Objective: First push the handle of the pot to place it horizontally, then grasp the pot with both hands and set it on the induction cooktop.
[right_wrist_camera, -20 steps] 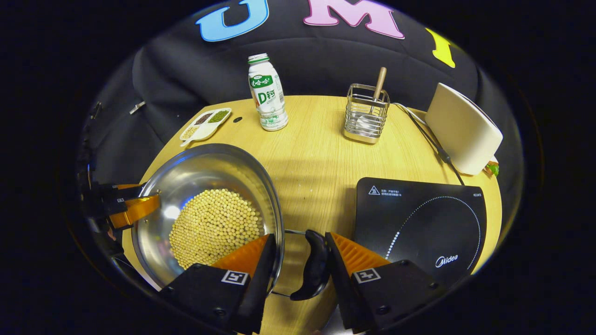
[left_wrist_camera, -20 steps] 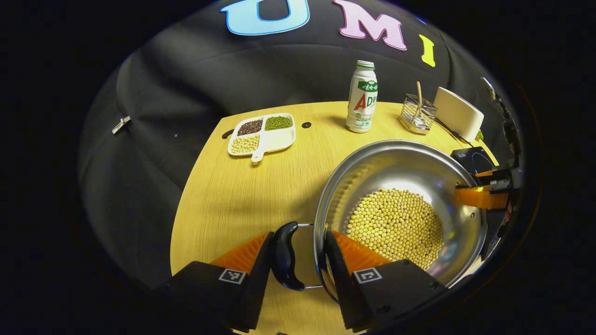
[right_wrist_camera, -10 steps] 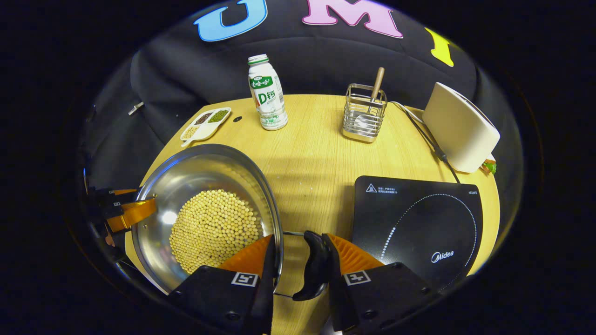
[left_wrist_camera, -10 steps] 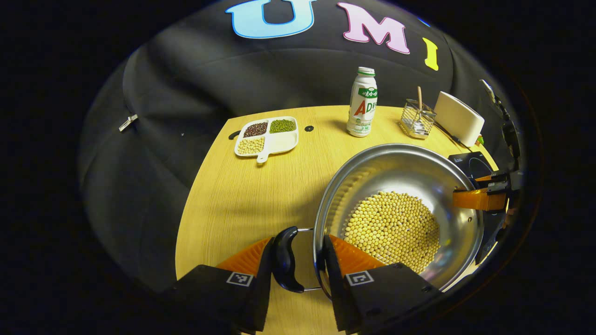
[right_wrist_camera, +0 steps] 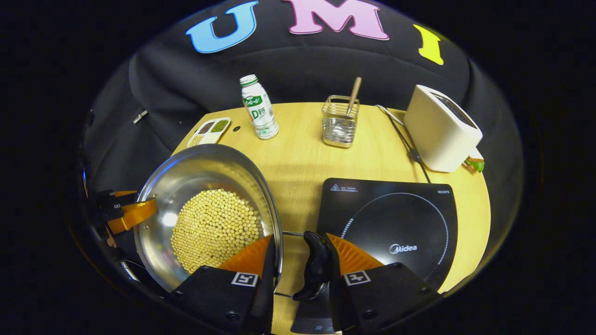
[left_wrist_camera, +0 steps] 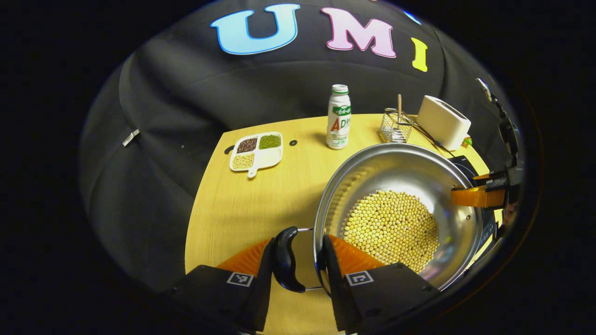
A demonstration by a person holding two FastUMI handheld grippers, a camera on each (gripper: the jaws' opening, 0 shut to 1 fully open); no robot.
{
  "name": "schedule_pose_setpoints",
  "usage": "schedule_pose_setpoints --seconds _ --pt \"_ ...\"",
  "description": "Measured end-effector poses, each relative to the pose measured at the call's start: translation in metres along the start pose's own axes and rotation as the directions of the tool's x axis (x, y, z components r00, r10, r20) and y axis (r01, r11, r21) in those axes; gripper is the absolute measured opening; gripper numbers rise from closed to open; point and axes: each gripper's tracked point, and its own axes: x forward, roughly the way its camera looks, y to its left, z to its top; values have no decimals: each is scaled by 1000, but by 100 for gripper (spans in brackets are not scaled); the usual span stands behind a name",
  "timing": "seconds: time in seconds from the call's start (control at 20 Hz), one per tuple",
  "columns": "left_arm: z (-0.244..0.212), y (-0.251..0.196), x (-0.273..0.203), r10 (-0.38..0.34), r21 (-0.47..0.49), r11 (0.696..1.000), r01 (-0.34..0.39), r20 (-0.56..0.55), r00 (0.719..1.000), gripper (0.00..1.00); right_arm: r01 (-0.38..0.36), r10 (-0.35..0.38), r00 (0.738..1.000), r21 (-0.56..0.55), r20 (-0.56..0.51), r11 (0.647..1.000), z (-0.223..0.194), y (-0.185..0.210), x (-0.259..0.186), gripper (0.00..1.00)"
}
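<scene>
Both tongs [left_wrist_camera: 294, 260] [right_wrist_camera: 298, 260] clamp the pot [left_wrist_camera: 400, 186] (one handle each).

Left gripper [left_wrist_camera: 295, 260] at bottom of left gripper view, fingers closed on black side handle [left_wrist_camera: 284, 265] and steel rim of round stainless-steel pot [left_wrist_camera: 396, 160], one finger outside handle, other inside pot wall. Pot bottom covered with pale yellow soybeans [left_wrist_camera: 393, 228]. Right gripper [left_wrist_camera: 479, 195] at pot's far rim. Pale wooden table [left_wrist_camera: 242, 204] beneath. Behind: white four-part dish of beans [left_wrist_camera: 256, 151], white drink bottle with green cap [left_wrist_camera: 338, 117], wire utensil holder [left_wrist_camera: 395, 126], white toaster [left_wrist_camera: 442, 122]. Black induction cooktop [left_wrist_camera: 465, 162] partly hidden behind pot.
</scene>
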Motion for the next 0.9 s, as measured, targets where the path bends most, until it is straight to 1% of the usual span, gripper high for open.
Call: schedule_pose_setpoints --seconds 0.15,0.2,0.25,0.45,0.5,0.6,0.65,0.7,0.75,0.9 --pt "9 -31 -5 -27 10 1000 27 -4 1000 57 16 -16 1000 30 -6 999 0 -32 -17 51" --pt "14 -43 -3 -38 9 999 38 -4 999 55 26 -26 1000 31 0 999 0 -44 -21 51" --pt "17 -56 -2 -50 8 999 50 -7 999 57 38 -38 999 33 9 999 2 -56 -27 51" --pt "31 -105 2 -98 10 995 98 -6 995 57 78 -79 996 43 32 996 3 -106 -44 51" --pt "35 -116 4 -107 16 994 107 -6 994 59 85 -86 996 46 33 995 2 -117 -47 51" --pt "42 -141 7 -125 26 992 125 -9 992 59 97 -99 995 57 34 994 1 -141 -52 51" --pt "45 -151 9 -133 30 991 133 -9 991 57 102 -105 994 63 33 993 1 -152 -54 51" --pt "49 -162 11 -139 35 990 139 -9 990 59 107 -110 993 69 32 992 1 -163 -55 51" --pt "52 -173 13 -143 42 989 144 -7 990 57 113 -115 993 73 31 991 1 -173 -57 51" --pt "59 -201 21 -154 47 987 154 -13 988 57 122 -124 992 80 21 989 1 -203 -57 51"
